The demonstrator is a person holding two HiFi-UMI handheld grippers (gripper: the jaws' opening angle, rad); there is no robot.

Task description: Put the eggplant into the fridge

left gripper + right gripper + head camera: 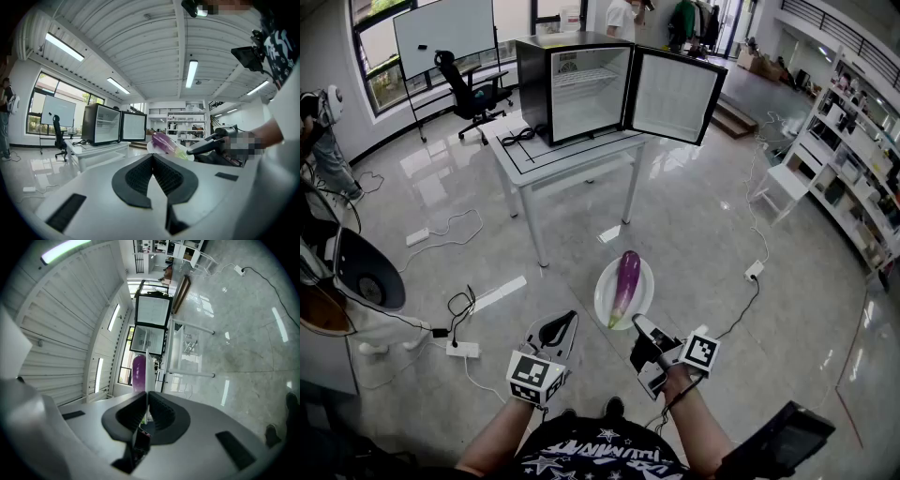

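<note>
A purple eggplant (625, 284) lies on a white plate (605, 281) held in the air over the floor. My right gripper (637, 325) is shut on the plate's near rim; in the right gripper view the plate (147, 376) stands edge-on between the jaws with the eggplant (138, 372) on its left face. My left gripper (565, 327) is shut on nothing, to the left of the plate. The black mini fridge (575, 89) stands on a white table (525, 159) ahead, its door (675, 96) swung open; it also shows as the fridge (101, 124) in the left gripper view, left of the eggplant (164, 141).
Cables and a power strip (461, 349) lie on the shiny floor at left. An office chair (469, 94) and whiteboard (445, 33) stand behind the table. Shelving (853, 159) runs along the right. A white stool (783, 187) stands near it.
</note>
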